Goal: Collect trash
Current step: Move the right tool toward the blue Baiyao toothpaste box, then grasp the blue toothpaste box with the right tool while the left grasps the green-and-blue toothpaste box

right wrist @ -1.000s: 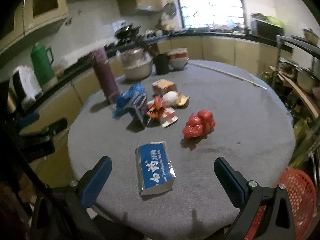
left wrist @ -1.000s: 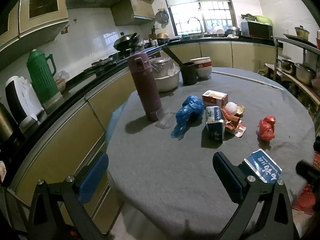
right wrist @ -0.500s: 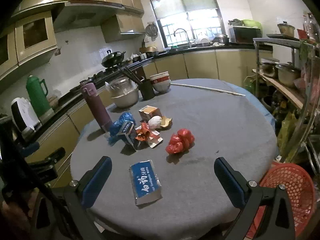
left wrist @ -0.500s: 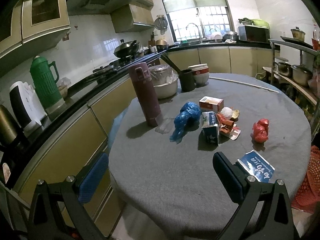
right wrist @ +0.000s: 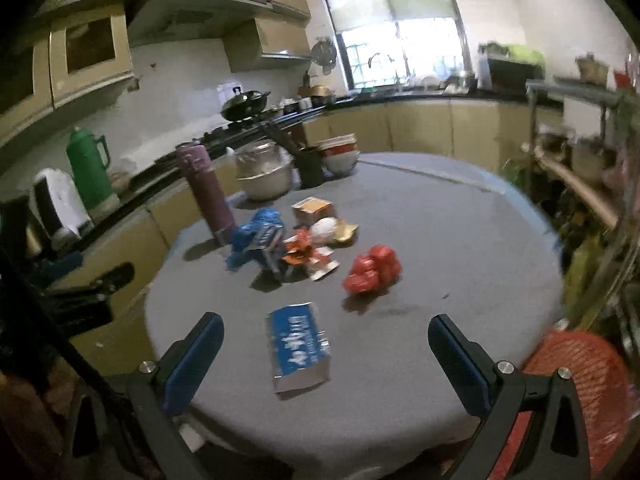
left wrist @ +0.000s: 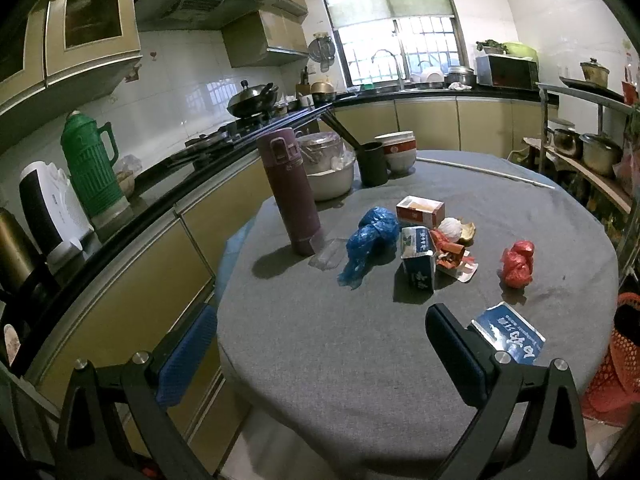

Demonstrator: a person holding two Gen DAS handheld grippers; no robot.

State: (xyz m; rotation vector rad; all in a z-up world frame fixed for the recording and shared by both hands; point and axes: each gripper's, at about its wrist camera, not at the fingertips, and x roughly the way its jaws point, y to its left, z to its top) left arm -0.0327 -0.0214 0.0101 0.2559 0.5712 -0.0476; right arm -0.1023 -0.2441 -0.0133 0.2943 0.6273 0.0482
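Note:
Trash lies on a round grey table (left wrist: 320,344): a flat blue box (left wrist: 508,338) (right wrist: 298,346) near the front edge, a red crumpled bag (left wrist: 518,264) (right wrist: 372,274), a blue plastic bag (left wrist: 368,240) (right wrist: 250,236), a small upright carton (left wrist: 418,258), an orange-white box (left wrist: 420,211), a white paper ball (left wrist: 450,229) and orange wrappers (left wrist: 452,258). My left gripper (left wrist: 320,360) is open and empty above the table's near edge. My right gripper (right wrist: 326,364) is open and empty, with the blue box between its fingers but beyond them.
A red mesh basket (right wrist: 560,384) (left wrist: 612,368) stands on the floor right of the table. A purple flask (left wrist: 290,192), a white pot (left wrist: 330,178), a dark cup (left wrist: 372,164) and stacked bowls (left wrist: 398,152) stand at the table's back. Counters run along the left.
Both grippers have pulled back and risen from the table, so the trash looks smaller and farther. The right view is blurred from motion. Nothing was picked up.

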